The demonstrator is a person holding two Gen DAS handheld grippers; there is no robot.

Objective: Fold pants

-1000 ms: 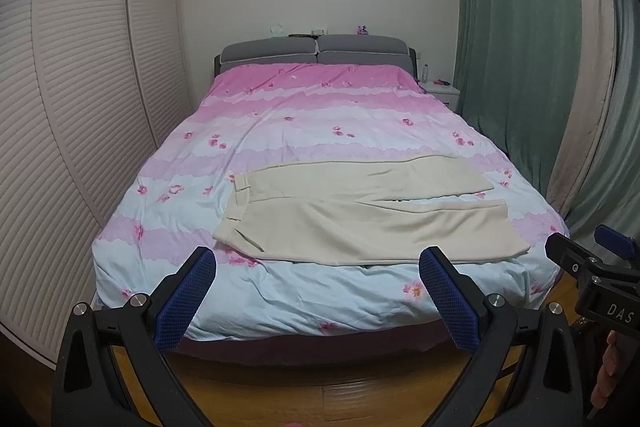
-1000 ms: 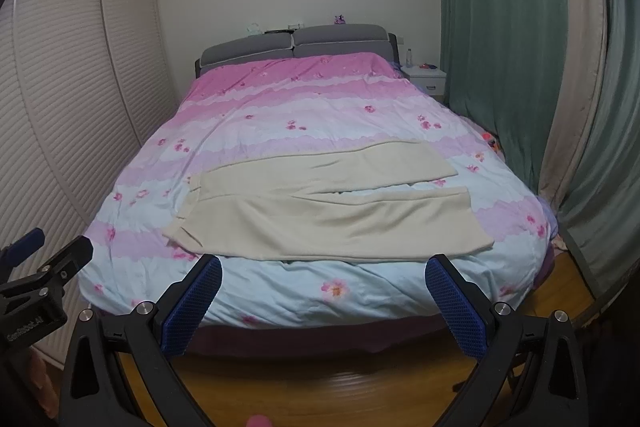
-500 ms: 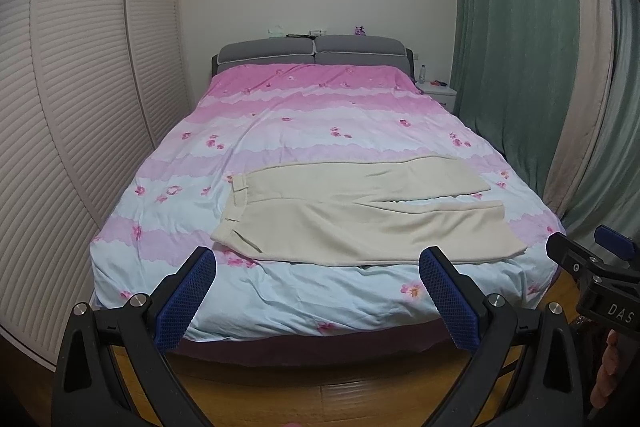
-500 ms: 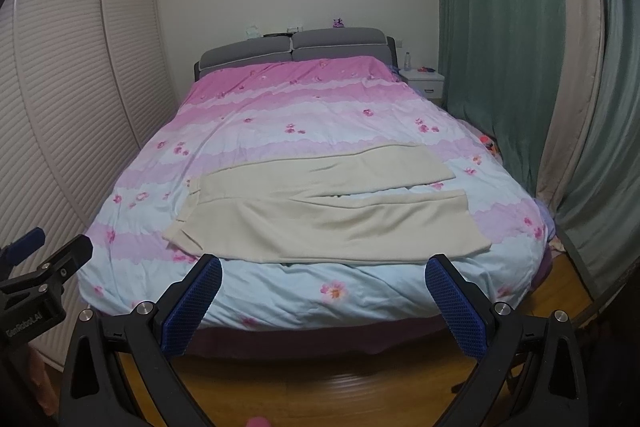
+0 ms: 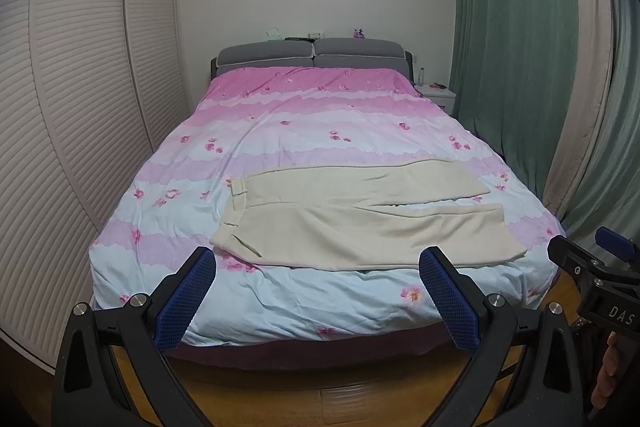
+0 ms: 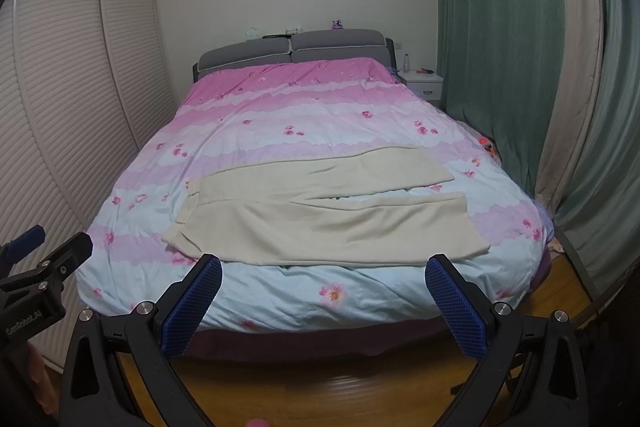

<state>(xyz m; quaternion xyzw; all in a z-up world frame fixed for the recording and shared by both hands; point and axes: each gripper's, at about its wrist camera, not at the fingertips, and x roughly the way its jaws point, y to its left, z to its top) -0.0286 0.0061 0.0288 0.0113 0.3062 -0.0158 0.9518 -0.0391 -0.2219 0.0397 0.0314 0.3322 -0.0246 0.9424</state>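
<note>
both tools, left [image 5: 316, 291] and right [image 6: 322, 297], gape wide and empty, short of the bed [image 5: 280, 291]. pants [image 5: 360, 219] lie flat near its foot: soft, light, floppy; we'd pinch waistband and hems.

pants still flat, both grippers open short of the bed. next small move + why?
Probably bring both grippers forward over the near bed edge toward the pants. The left gripper and right gripper hang open over the floor, touching nothing, and the pants lie unfolded, legs spread rightward.
</note>
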